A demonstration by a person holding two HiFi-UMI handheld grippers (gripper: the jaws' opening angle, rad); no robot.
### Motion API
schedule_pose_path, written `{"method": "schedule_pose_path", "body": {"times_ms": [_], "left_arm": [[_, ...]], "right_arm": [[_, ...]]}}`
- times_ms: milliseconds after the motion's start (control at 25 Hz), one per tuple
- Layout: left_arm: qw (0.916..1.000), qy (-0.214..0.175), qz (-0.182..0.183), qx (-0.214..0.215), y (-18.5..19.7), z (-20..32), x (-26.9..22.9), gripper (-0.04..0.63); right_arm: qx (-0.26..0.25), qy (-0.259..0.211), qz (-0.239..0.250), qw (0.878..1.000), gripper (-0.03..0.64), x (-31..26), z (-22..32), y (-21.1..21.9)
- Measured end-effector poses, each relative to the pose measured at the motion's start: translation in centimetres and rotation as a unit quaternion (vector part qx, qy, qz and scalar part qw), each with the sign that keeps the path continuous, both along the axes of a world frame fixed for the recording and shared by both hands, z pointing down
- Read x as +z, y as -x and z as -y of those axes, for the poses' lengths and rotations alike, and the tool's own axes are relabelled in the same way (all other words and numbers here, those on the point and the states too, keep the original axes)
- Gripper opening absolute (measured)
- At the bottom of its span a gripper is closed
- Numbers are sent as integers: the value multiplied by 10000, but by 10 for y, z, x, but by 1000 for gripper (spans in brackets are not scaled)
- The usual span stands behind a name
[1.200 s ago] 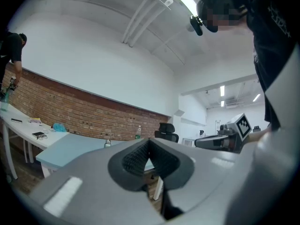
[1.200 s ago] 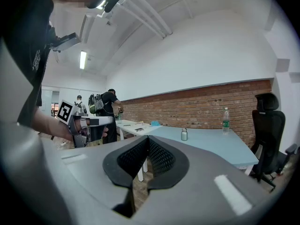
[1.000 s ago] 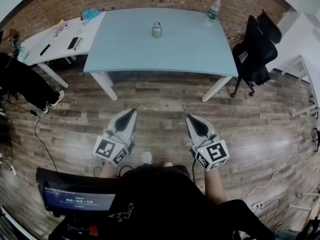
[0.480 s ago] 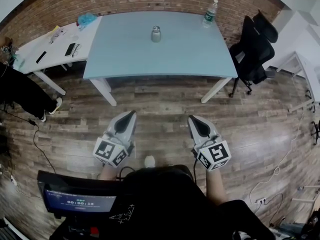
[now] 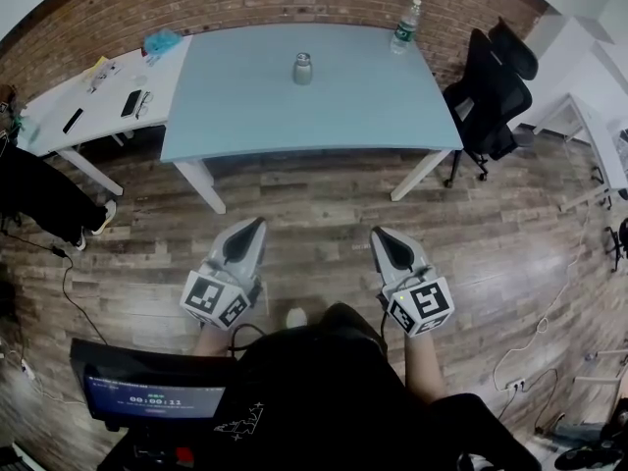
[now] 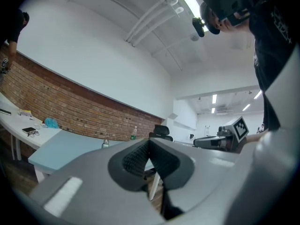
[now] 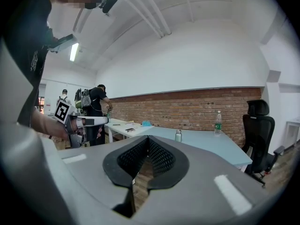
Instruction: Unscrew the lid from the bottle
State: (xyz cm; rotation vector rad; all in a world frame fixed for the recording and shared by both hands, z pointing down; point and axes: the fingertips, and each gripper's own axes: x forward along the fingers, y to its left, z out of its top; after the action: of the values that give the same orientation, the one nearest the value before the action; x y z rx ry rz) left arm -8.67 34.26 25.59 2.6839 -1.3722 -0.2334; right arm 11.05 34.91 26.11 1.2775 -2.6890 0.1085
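Left tool (image 6: 149, 140), jaws pressed together; small bottle (image 6: 106, 144) on blue table (image 6: 65, 146) beyond.

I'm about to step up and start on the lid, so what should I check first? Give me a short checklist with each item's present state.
1. The small metal bottle stands upright on the blue table, and its lid appears to be on: ok.
2. The left gripper is empty: ok; its jaws are together and must open before gripping.
3. The right gripper is empty: ok; its jaws are together too.
4. Bottle within reach: not ok; both grippers hang over the floor, short of the table.
5. Room around the bottle: ok; the plastic water bottle stands apart at the far corner.
6. How tight the lid is: cannot tell.
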Motion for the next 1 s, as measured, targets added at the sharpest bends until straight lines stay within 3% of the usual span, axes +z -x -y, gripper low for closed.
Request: {"method": "schedule_pose_path", "body": {"times_ms": [520, 1000], "left_arm": [[9999, 63, -36, -82, 6, 7, 3, 0], [9994, 42, 137, -310, -15, 38, 1, 0]], "right_arm": [[-78, 21, 6, 10000, 3, 2, 9, 7], [-297, 3, 76, 9995, 3, 2, 47, -13]]}}
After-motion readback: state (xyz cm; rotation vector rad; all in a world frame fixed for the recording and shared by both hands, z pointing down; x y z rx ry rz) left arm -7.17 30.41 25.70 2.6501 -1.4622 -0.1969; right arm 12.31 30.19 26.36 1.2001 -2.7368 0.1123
